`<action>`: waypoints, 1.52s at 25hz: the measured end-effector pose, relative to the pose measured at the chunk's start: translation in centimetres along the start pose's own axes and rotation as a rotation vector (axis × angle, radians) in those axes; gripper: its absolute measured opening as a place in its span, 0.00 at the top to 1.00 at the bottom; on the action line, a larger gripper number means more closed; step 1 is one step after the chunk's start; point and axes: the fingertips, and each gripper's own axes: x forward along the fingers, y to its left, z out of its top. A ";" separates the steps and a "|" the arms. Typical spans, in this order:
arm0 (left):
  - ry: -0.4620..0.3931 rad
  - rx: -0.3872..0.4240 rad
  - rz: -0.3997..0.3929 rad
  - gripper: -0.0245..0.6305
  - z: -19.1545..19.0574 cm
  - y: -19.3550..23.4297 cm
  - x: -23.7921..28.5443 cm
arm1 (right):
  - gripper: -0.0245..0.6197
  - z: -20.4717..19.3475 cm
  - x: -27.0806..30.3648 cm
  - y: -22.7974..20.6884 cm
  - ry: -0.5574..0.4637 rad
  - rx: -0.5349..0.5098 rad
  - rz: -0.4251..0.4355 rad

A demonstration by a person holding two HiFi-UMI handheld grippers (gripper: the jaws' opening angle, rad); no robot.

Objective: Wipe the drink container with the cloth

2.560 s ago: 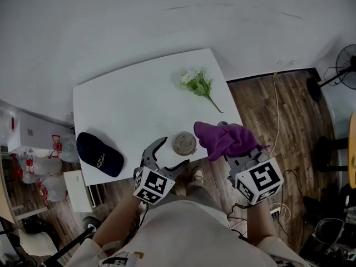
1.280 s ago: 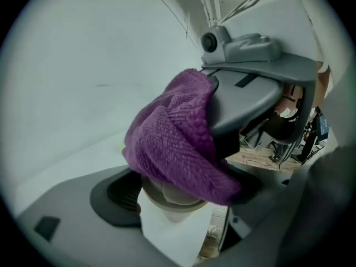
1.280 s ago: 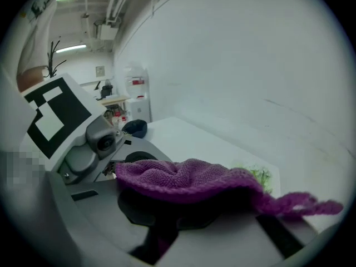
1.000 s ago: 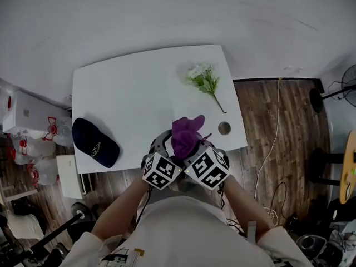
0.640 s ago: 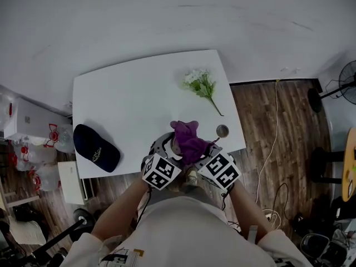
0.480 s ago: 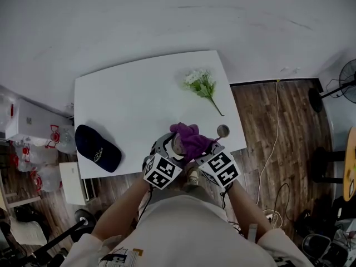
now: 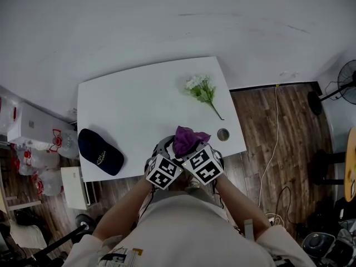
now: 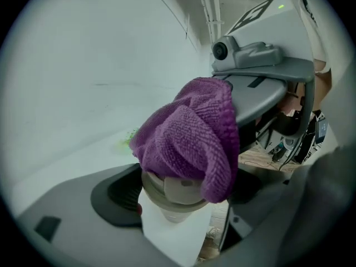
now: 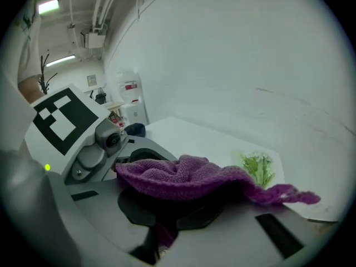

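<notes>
**Cloth pressed over the lid of the gripped drink container**

The left gripper [image 8: 181,202] is clamped round the white body of the drink container [image 8: 169,230], just below its tan lid [image 8: 173,191]. This is probably to stop it turning or tipping under the wipe. Whether the container stands on the table [image 7: 139,104] or is lifted off it, I cannot tell. The right gripper [image 9: 172,210] is pinched tight on the purple cloth [image 8: 189,132] and comes in from the container's right, so the bunched cloth drapes over the lid and down its right side. The wipe seems to be on the top, with the wall below bare. Well left of the container lies a dark cap [image 7: 100,159]. Beyond it is a sprig of flowers [image 7: 201,89], and to its right a small round object [image 7: 223,134].
</notes>
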 end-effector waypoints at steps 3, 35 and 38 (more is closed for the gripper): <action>-0.012 -0.012 0.011 0.31 -0.1 0.1 0.1 | 0.88 -0.8 -0.3 0.9 0.026 0.013 0.094; 0.001 -0.016 -0.019 0.30 0.6 0.5 -0.1 | 0.88 -1.0 -1.3 0.5 -0.058 0.059 0.056; -0.007 -0.031 -0.024 0.30 0.5 0.6 -0.3 | 0.88 -2.3 -2.1 1.2 -0.040 0.079 0.167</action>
